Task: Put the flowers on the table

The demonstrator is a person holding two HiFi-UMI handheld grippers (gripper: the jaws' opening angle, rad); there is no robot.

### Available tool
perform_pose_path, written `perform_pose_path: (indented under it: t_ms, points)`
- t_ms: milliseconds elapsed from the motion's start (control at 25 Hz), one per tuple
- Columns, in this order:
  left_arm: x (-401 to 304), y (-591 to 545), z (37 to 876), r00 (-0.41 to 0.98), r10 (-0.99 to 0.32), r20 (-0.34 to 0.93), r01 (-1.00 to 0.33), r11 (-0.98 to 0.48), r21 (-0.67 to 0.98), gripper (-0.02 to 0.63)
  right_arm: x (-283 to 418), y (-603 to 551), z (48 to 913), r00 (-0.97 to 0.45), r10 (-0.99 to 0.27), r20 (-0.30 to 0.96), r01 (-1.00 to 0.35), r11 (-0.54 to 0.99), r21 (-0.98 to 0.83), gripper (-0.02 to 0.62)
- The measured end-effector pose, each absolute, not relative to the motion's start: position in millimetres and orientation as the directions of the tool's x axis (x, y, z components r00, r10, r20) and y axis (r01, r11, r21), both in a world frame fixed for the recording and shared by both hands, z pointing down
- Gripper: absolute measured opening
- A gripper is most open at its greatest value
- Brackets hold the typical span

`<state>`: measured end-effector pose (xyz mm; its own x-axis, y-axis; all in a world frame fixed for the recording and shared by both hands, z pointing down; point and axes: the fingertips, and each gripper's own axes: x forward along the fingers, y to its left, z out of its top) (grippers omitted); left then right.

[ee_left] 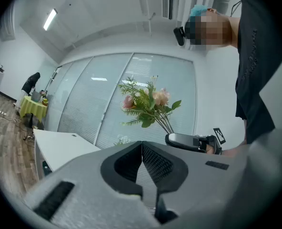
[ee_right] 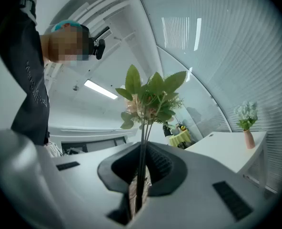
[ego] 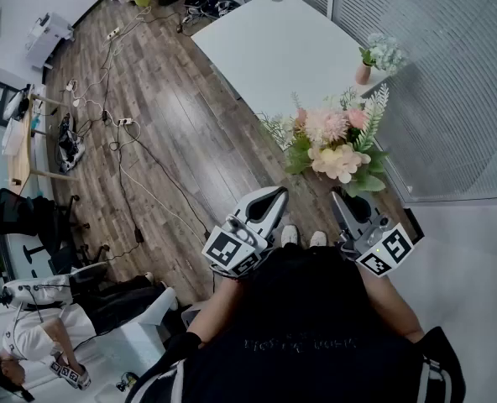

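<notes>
Currently, your right gripper (ee_right: 142,149): closed tight on the stems of the flowers (ego: 337,145).
Your left gripper (ee_left: 142,147): jaws together, holding nothing.
Flowers: aloft, upright, near the table (ego: 265,49) corner.

The table (ego: 265,49) at twelve o'clock is left bare on top; its one-o'clock corner is occupied by a small vase (ego: 363,74).

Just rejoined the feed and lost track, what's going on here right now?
A person's right gripper is shut on the stems of a flower bouquet, held upright near the white table. The left gripper is shut on nothing. The bouquet isn't on the table yet; a small pink vase stands at its corner.
</notes>
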<state>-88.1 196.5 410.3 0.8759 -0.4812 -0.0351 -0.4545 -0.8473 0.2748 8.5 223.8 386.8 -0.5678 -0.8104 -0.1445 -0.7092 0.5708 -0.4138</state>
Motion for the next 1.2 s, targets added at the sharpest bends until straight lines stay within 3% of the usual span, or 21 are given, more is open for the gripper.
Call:
perform_pose_path:
  t_ms: [280,520,720,1040,1200]
  points:
    - [-92,196,408,0.863,-0.503,-0.038,-0.468,-0.827,0.311,0.018,7,221,386,-0.578,-0.800,-0.159,-0.690,0.583,-0.429,0.035]
    - [-76,213,408,0.868,-0.495,0.031,-0.479,-0.820,0.314,0.018,17,236,376,-0.582,-0.793,-0.180,-0.675,0.595,-0.436,0.037]
    - [-46,225,400,0.866,-0.501,-0.014,-0.475,-0.829,0.294,0.018,40,250,380,-0.625,-0.765,-0.156,-0.684,0.633,-0.364,0.037]
    - [-26,224,417,0.839,-0.543,-0.026,-0.513,-0.807,0.294,0.018,65,250,393,-0.648,-0.743,-0.168,-0.647,0.653,-0.394,0.037]
    - [-15,215,419,0.843,-0.537,0.012,-0.523,-0.815,0.251,0.018,75,235,392,-0.651,-0.744,-0.152,-0.651,0.650,-0.392,0.037]
